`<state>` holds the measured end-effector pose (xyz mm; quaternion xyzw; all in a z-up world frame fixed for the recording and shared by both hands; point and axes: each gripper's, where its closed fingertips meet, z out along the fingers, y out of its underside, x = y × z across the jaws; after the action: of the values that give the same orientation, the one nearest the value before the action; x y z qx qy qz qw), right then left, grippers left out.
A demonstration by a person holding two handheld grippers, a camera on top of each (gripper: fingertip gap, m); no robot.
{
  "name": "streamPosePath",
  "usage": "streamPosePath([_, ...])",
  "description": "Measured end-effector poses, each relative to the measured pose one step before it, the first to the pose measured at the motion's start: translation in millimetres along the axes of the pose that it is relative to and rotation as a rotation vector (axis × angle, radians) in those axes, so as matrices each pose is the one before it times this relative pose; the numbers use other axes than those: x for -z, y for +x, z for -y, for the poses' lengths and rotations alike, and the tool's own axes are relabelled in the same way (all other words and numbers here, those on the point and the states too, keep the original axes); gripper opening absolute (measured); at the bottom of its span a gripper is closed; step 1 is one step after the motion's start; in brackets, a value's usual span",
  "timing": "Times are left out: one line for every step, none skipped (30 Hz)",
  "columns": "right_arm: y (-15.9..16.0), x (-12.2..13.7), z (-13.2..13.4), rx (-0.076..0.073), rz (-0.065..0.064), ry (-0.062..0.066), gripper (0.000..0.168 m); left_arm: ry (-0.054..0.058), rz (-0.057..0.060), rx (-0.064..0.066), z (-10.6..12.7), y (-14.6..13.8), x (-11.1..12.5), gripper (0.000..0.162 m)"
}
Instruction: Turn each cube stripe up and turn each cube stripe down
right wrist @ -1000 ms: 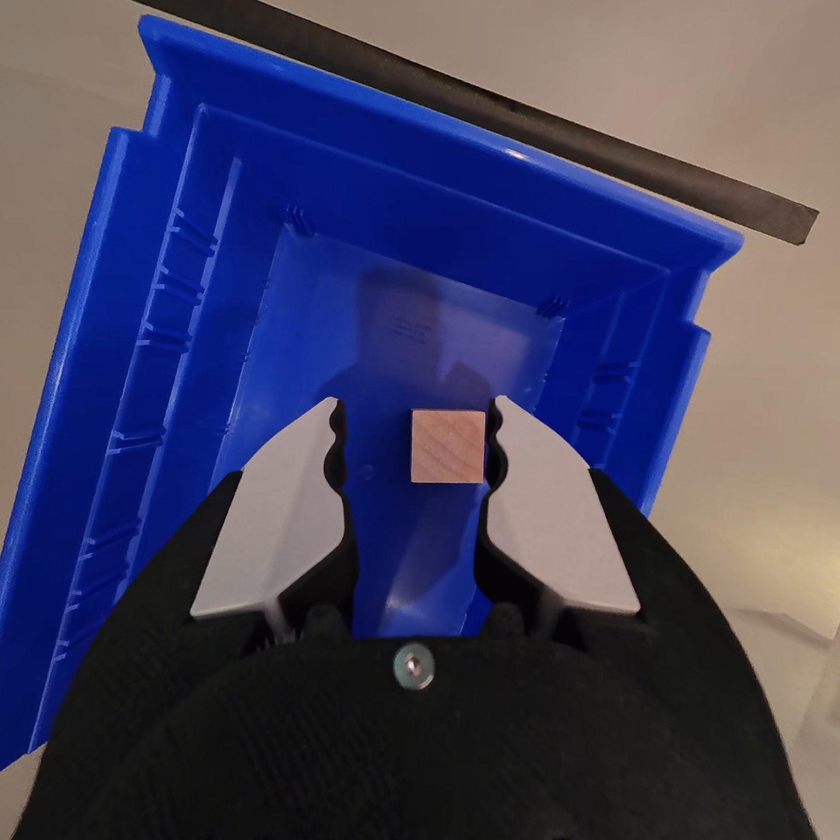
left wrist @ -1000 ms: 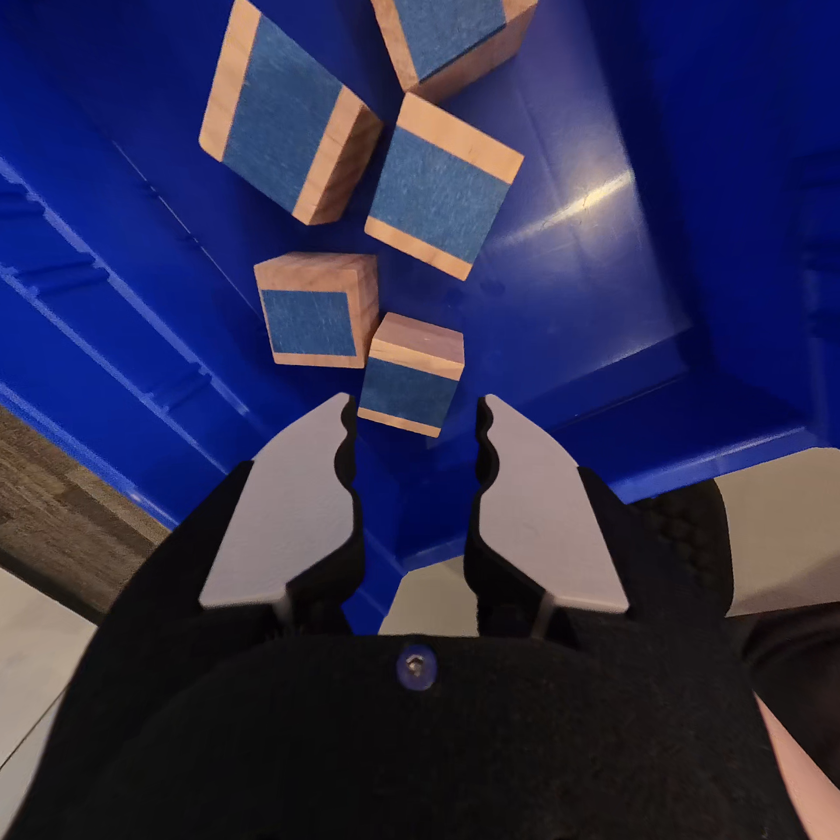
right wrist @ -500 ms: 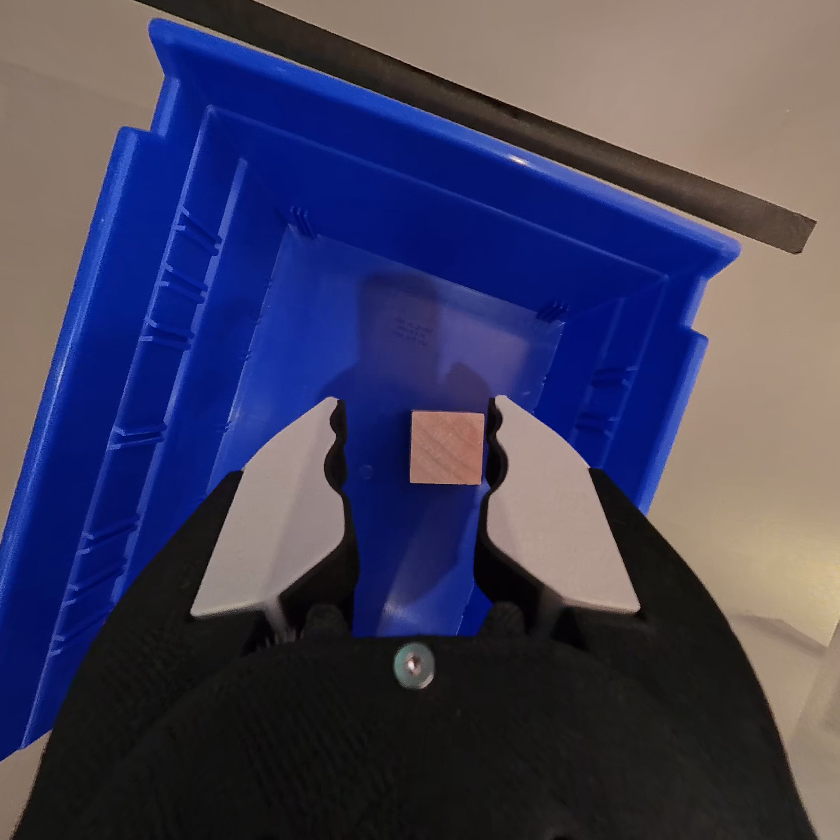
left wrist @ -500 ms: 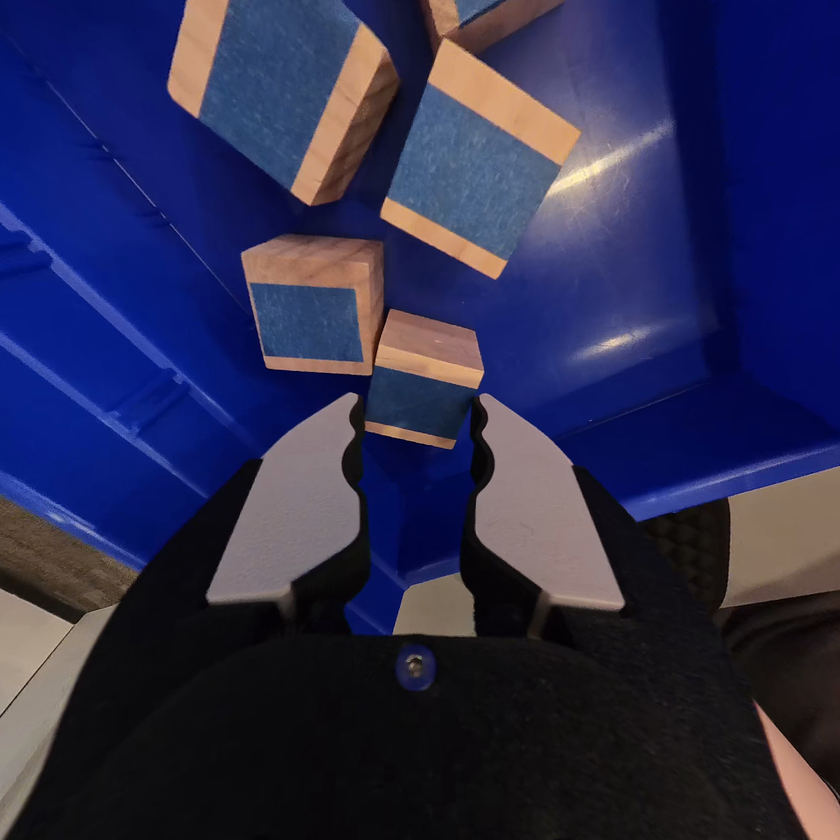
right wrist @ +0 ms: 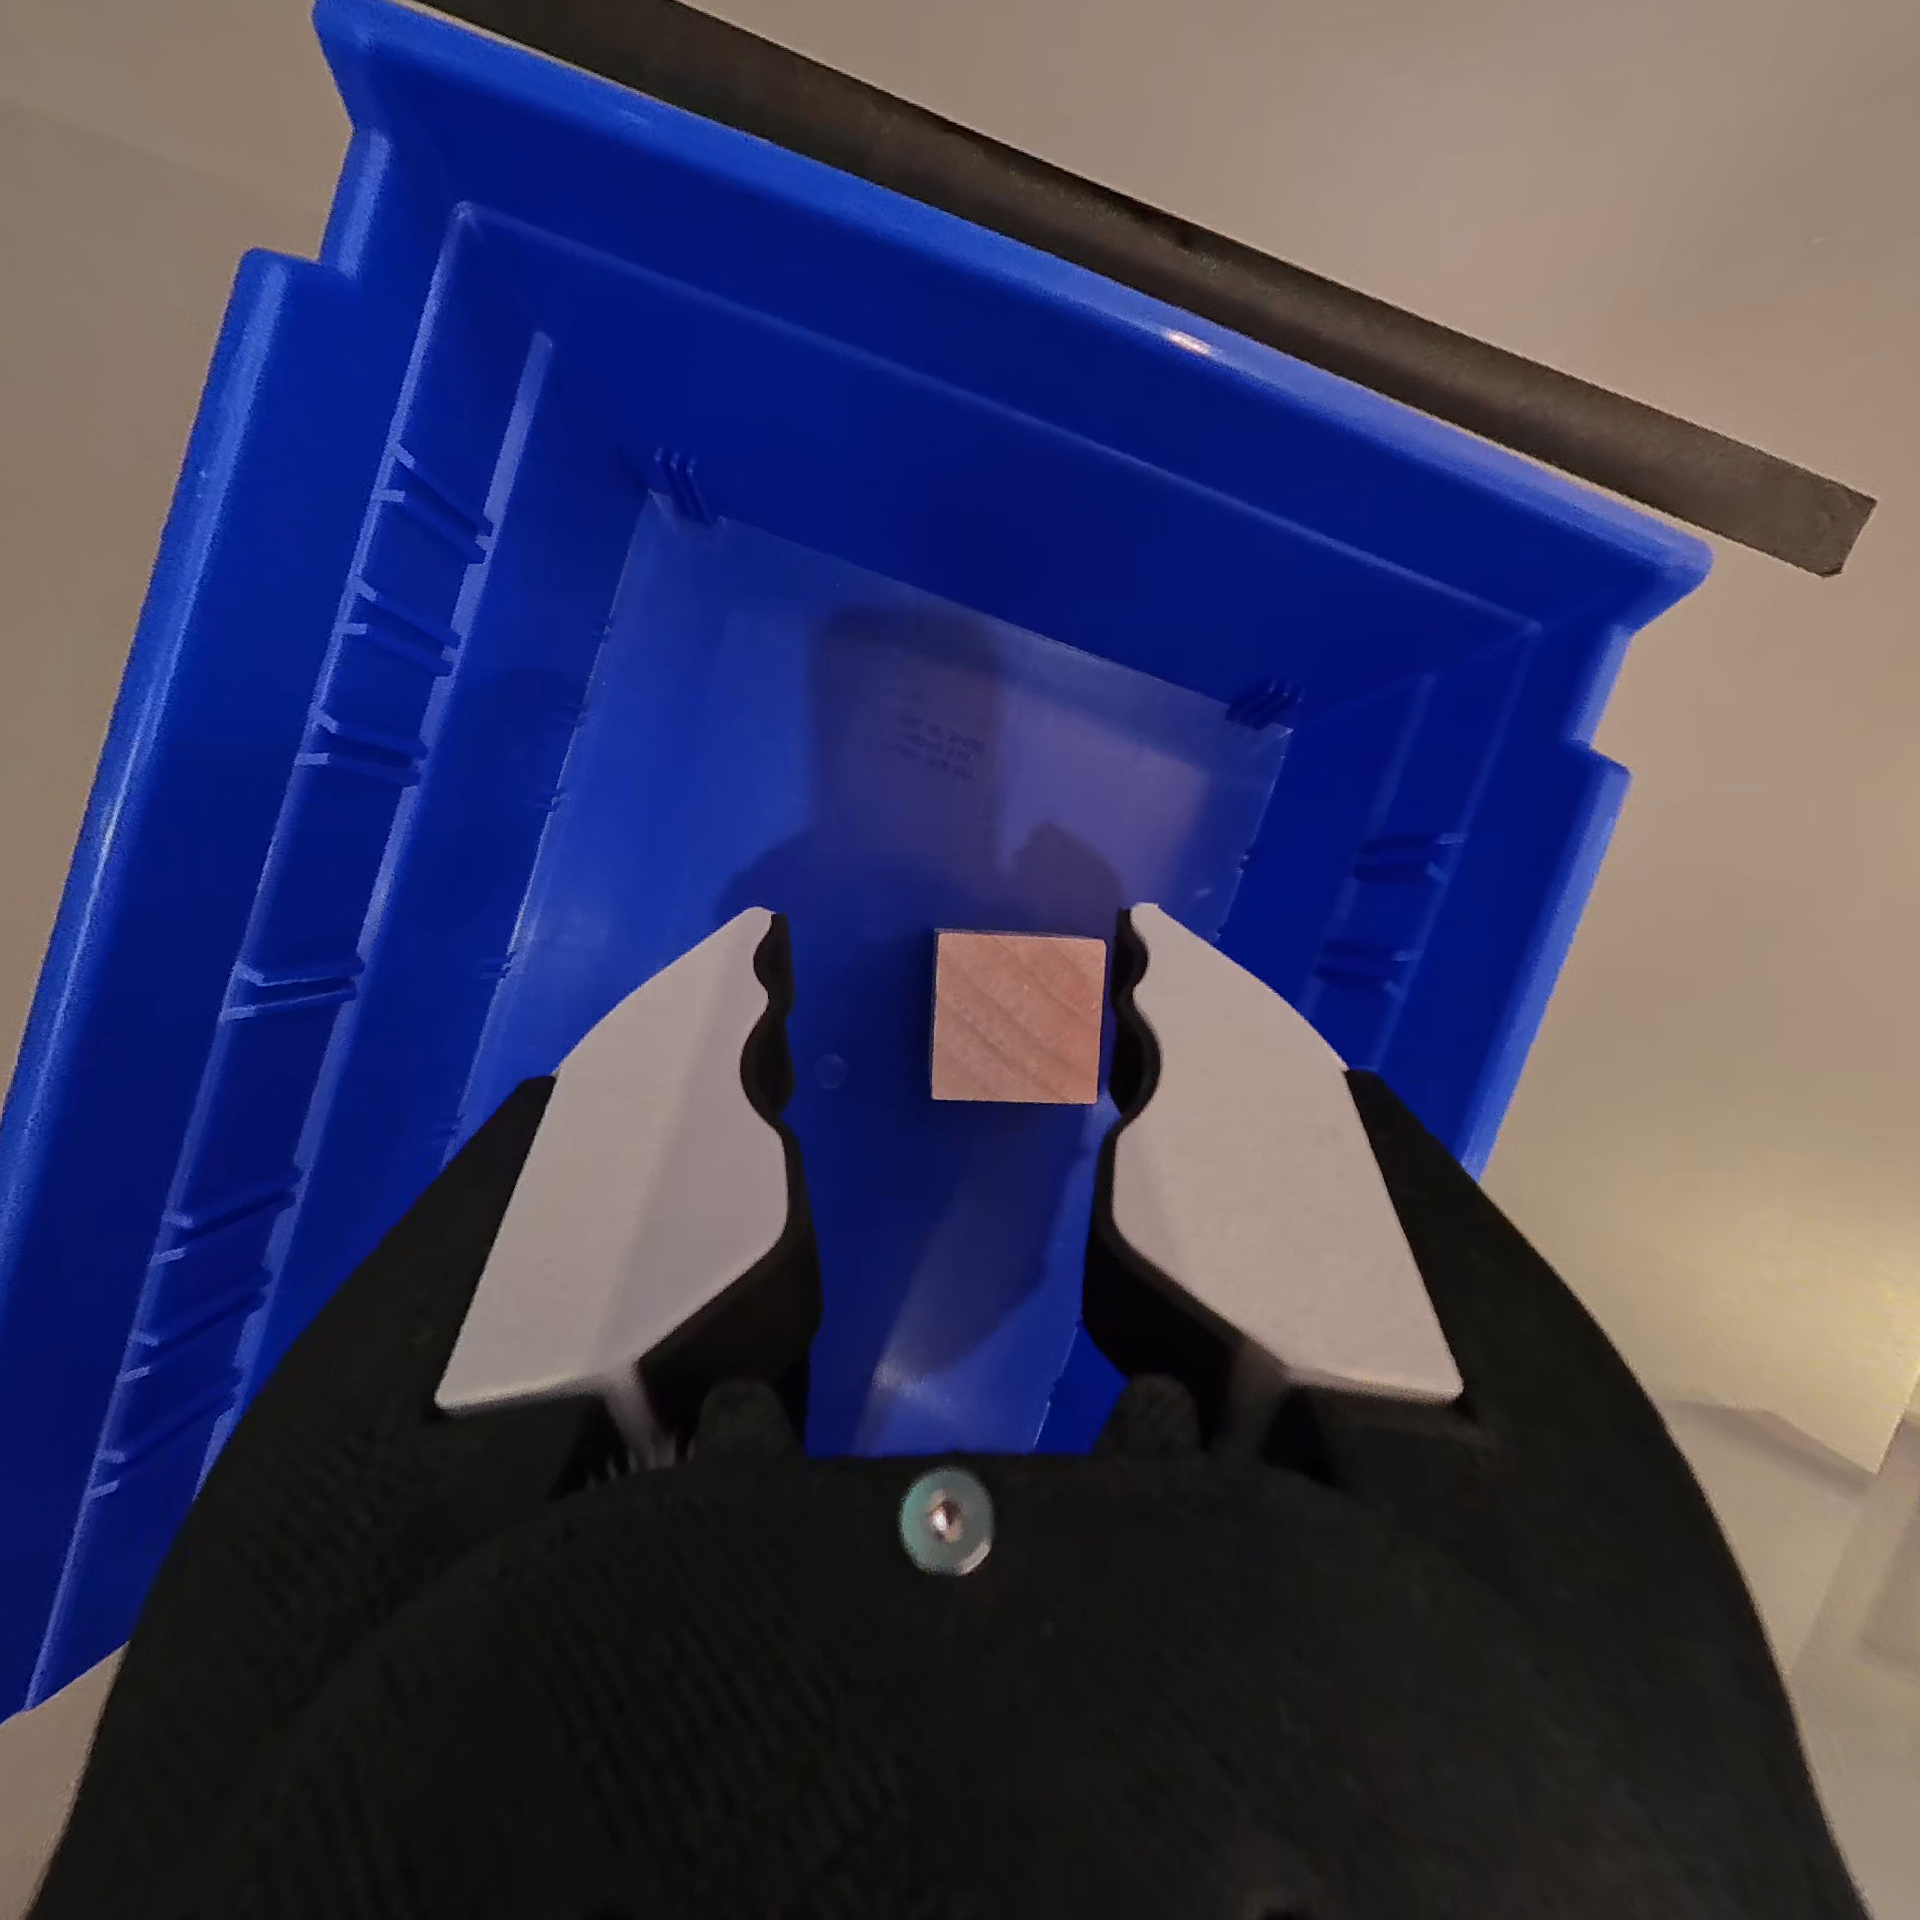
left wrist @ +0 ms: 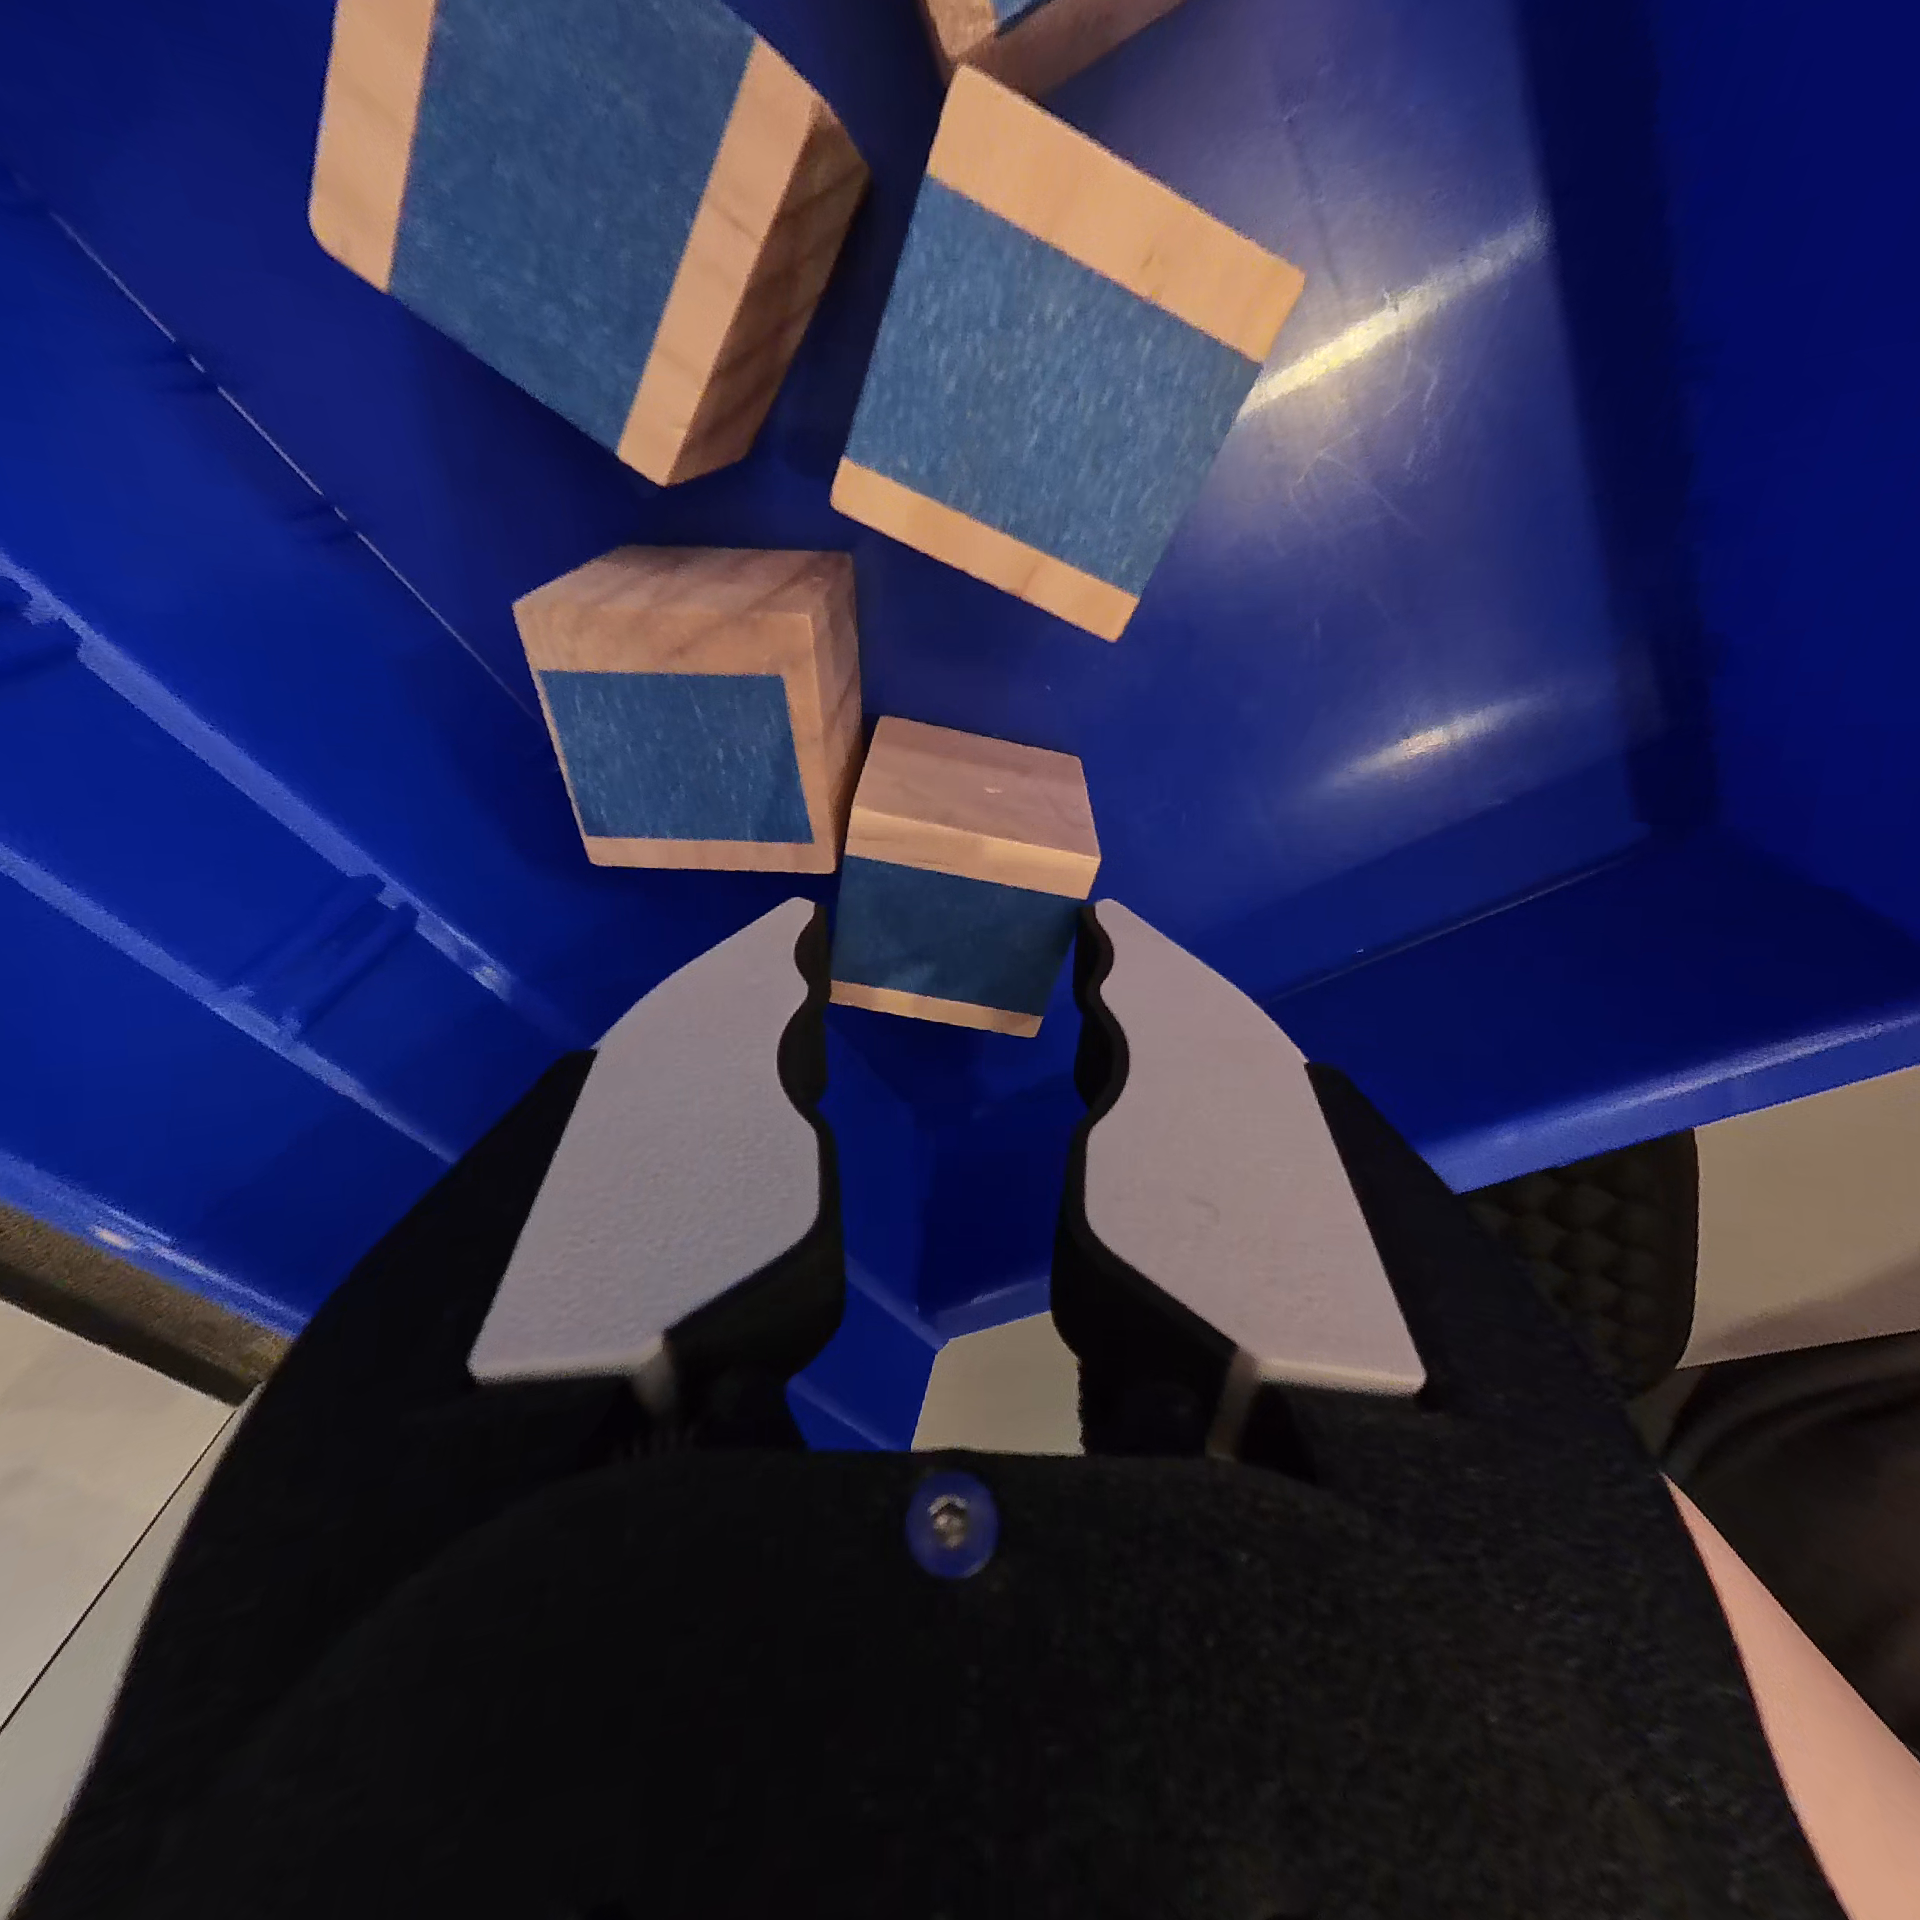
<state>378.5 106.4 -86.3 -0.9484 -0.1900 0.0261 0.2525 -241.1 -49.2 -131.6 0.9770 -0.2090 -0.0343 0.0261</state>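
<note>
In the left wrist view, several wooden cubes with blue stripes lie in a blue bin (left wrist: 1455, 623). My left gripper (left wrist: 948, 920) is open, with its fingertips on either side of the nearest cube (left wrist: 971, 800), close to its sides. That cube's stripe faces me and its top face is plain wood. A second cube (left wrist: 686, 727) touches its left corner. Two more (left wrist: 582, 208) (left wrist: 1049, 353) lie beyond with stripes showing. In the right wrist view, my right gripper (right wrist: 951, 935) is open above another blue bin (right wrist: 935, 343). It holds one cube (right wrist: 1016, 1013), plain face up, near the right finger.
A fifth cube (left wrist: 1029, 42) is cut off at the top edge of the left wrist view. A person's arm (left wrist: 1849, 1714) shows at the lower right there. A dark strip (right wrist: 1351, 312) runs behind the right bin on the pale table (right wrist: 1662, 935).
My left gripper has moved forward into the bin, so the nearest cube now sits between its fingertips, and its jaws have narrowed slightly. The right gripper has hardly moved.
</note>
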Motion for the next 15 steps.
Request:
streamPosePath([0.03, -0.09, -0.24, 0.0009, -0.0005, -0.0014, 0.061, -0.0057, 0.0013, 0.0030, -0.27, 0.08, 0.04, 0.045])
streamPosePath([0.03, 0.13, -0.03, 0.0004, 0.0000, -0.0006, 0.061, -0.0060, -0.0006, 0.0007, -0.54, 0.16, 0.15, 0.045])
streamPosePath([-0.06, 0.30, 0.11, 0.0009, -0.0005, 0.0013, 0.061, -0.0047, -0.0050, -0.0028, -0.87, 0.87, 0.54, 0.045])
streamPosePath([0.01, 0.68, 0.47, 0.0015, -0.0015, 0.0025, 0.061, 0.0054, -0.0113, -0.0054, -0.20, 1.84, 1.90, 0.045])
streamPosePath([0.08, 0.94, 0.62, 0.0014, -0.0023, 0.0031, 0.061, 0.0181, -0.0164, -0.0037, -0.04, 3.04, 3.62, 0.045])
streamPosePath([0.01, 1.28, 0.85, 0.0011, -0.0023, 0.0046, 0.061, 0.0294, -0.0205, -0.0098, 0.62, 3.96, 5.85, 0.045])
streamPosePath([-0.18, 1.38, 0.90, 0.0009, -0.0019, 0.0048, 0.061, 0.0486, -0.0097, -0.0122, 2.41, 3.00, 8.18, 0.044])
streamPosePath([-0.30, 1.75, 1.32, 0.0025, -0.0033, 0.0063, 0.061, 0.0566, -0.0002, -0.0144, 2.83, 2.09, 10.45, 0.044])
streamPosePath([-0.49, 2.15, 1.75, 0.0045, -0.0048, 0.0079, 0.060, 0.0717, 0.0015, -0.0151, 4.44, 2.09, 12.34, 0.044])
streamPosePath([-0.63, 3.00, 2.49, 0.0083, -0.0081, 0.0117, 0.059, 0.0831, -0.0077, -0.0161, 6.19, 3.42, 13.54, 0.044])
streamPosePath([-0.90, 4.43, 4.49, 0.0154, -0.0142, 0.0201, 0.056, 0.0946, -0.0150, -0.0198, 7.96, 4.61, 14.53, 0.044])
streamPosePath([-0.85, 6.65, 7.60, 0.0188, -0.0238, 0.0361, 0.052, 0.1022, -0.0219, -0.0241, 10.13, 6.26, 14.88, 0.044])
streamPosePath([-1.45, 8.62, 11.72, 0.0155, -0.0298, 0.0580, 0.052, 0.1044, -0.0314, -0.0276, 12.29, 8.19, 13.66, 0.044])
streamPosePath([-2.05, 10.33, 16.06, 0.0123, -0.0357, 0.0804, 0.052, 0.1014, -0.0528, -0.0308, 13.53, 11.57, 11.57, 0.044])
streamPosePath([-3.45, 11.98, 20.35, 0.0195, -0.0407, 0.1021, 0.053, 0.0936, -0.0701, -0.0301, 14.02, 13.88, 8.19, 0.044])
